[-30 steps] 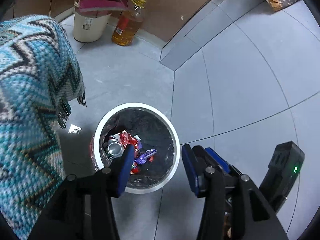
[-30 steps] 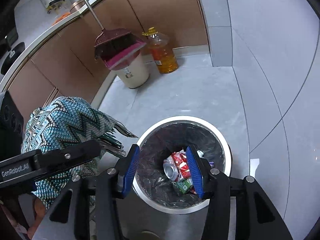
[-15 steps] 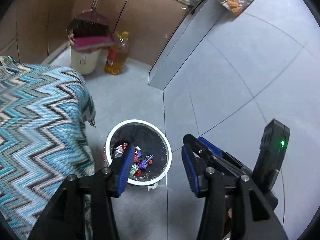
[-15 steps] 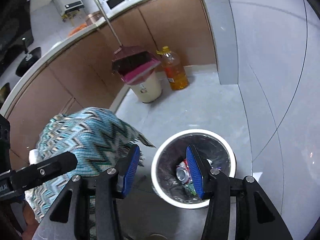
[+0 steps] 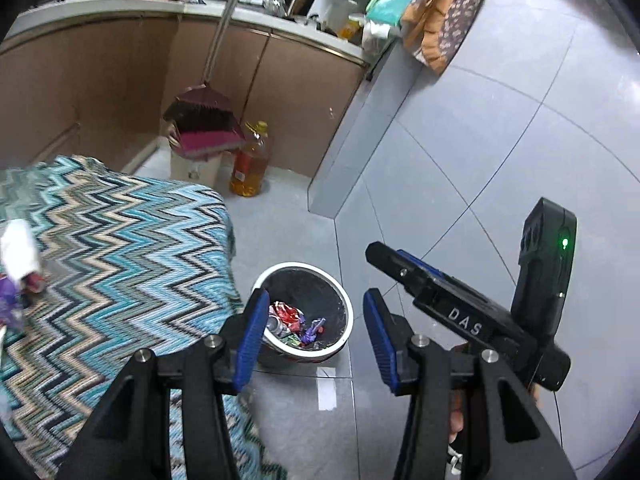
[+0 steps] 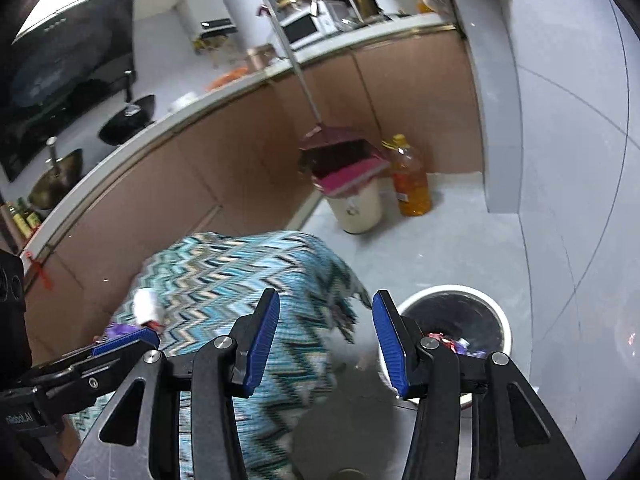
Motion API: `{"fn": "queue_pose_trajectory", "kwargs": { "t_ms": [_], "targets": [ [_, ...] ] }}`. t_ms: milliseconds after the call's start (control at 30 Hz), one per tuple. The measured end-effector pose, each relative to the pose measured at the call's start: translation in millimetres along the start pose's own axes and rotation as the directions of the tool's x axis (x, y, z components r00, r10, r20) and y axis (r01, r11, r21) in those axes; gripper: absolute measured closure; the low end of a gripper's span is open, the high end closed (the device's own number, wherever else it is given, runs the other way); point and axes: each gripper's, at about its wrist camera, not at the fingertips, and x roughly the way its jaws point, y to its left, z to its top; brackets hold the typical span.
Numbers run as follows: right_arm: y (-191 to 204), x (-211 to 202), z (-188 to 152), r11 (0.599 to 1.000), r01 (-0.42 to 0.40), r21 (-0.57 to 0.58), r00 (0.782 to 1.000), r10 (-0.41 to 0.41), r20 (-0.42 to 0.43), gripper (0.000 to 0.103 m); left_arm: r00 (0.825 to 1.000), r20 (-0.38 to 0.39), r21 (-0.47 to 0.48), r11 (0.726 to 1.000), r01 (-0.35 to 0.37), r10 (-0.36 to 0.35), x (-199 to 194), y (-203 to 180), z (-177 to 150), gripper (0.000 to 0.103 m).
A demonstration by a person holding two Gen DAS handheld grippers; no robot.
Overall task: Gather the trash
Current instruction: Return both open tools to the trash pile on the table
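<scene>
Left wrist view, nearest: left gripper [image 5: 314,330] held high above the floor, blue fingers [image 5: 252,336] spread wide, nothing between them.
Right gripper: seen at the right of that view [image 5: 390,262]; from its own camera [image 6: 326,342] the fingers [image 6: 262,342] are likewise spread and bare.
Bin: white-rimmed trash bin [image 5: 347,312] on the floor, just beside the table's hanging cloth edge, already holding a can and crumpled wrappers [image 5: 298,322].
Table: draped in a zigzag cloth [image 5: 120,264], to the left of both grippers.
Remaining trash: a white crumpled piece [image 5: 18,250] with a small red bit and something purple [image 5: 8,300] beside it, at the far left of the tabletop; in the right wrist view the white piece [image 6: 146,304] lies just past the left gripper's tip [image 6: 124,340].
Key relation: trash lies left of and beyond both sets of fingers, on the side away from the bin; the left gripper looks the nearer. I cannot make out its long axis.
Likely next: swing left over the table and come down on the white piece.
Farther off: broom [image 5: 206,128], oil bottle [image 5: 250,168], kitchen cabinets [image 5: 100,80].
</scene>
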Motion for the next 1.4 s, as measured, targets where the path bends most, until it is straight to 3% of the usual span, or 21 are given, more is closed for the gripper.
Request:
{"fn": "queue_pose_trajectory", "kwargs": {
  "t_ms": [500, 833, 1000, 1233, 1400],
  "targets": [
    [86.3, -72.2, -9.8, 0.990, -0.097, -0.098, 0.993, 0.103, 0.065, 0.055, 0.985, 0.153, 0.022, 0.996, -0.089, 0.085, -125.4, 9.9, -49.0, 0.056],
    [133.5, -124.4, -22.9, 0.976, -0.140, -0.167, 0.981, 0.160, 0.110, 0.055, 0.938, 0.322, -0.009, 0.991, -0.133, 0.129, -219.1, 21.2, -91.0, 0.056],
    [154.9, -144.3, -27.2, 0.964, -0.167, -0.208, 0.972, 0.196, 0.126, 0.054, 0.906, 0.364, -0.007, 0.973, -0.231, 0.217, -262.4, 36.8, -109.1, 0.056],
    [172.8, -137.6, -33.0, 0.947, -0.205, -0.247, 0.966, 0.236, 0.104, 0.051, 0.869, 0.366, -0.106, 0.943, -0.316, 0.332, -298.1, 89.1, -120.1, 0.056],
    [180.8, -106.3, -39.5, 0.933, -0.243, -0.265, 0.964, 0.262, 0.041, 0.051, 0.845, 0.339, -0.209, 0.909, -0.361, 0.413, -308.7, 145.2, -127.8, 0.056]
  ]
}}
